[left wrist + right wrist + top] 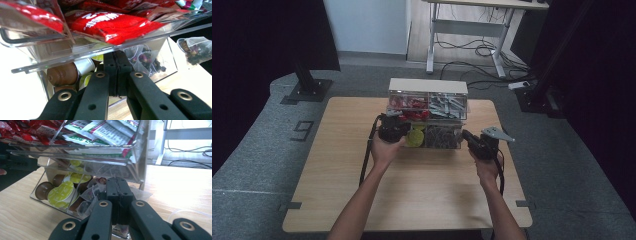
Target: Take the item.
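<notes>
High view: clear two-tier organiser sits at the far middle of the surface. Left tongs and right tongs — both pressed together, holding nothing — flank its lower tier. Step: approach. Next move likely calls for parting one pair to pick a capsule.

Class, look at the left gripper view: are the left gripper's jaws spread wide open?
No. The left gripper has its two black jaws pressed flat together below the clear organiser, with nothing between them.
</notes>
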`<move>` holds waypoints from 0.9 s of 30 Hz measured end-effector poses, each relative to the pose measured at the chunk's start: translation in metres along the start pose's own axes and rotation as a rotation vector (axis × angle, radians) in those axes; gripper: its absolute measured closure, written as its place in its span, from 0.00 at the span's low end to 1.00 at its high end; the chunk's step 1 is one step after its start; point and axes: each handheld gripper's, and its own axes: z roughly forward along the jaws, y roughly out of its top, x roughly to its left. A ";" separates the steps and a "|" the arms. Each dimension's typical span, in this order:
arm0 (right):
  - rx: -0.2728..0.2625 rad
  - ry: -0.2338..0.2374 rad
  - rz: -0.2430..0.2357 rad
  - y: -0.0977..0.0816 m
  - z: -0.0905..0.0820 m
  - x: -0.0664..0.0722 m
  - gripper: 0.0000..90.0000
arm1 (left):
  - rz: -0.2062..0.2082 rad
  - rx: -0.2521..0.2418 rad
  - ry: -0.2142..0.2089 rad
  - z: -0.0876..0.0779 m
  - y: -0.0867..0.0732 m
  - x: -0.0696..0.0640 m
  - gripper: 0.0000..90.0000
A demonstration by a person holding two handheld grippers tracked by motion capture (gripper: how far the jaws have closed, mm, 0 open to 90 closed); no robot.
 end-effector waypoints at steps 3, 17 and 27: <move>-0.003 -0.006 0.002 0.001 -0.003 -0.003 0.99 | -0.001 0.002 -0.001 0.000 0.000 0.000 0.99; -0.009 -0.040 0.003 0.007 -0.008 -0.017 1.00 | -0.001 0.004 -0.003 0.000 0.001 0.000 0.99; -0.007 -0.066 0.015 0.008 -0.009 -0.028 1.00 | 0.001 0.008 -0.001 0.001 0.001 0.000 0.99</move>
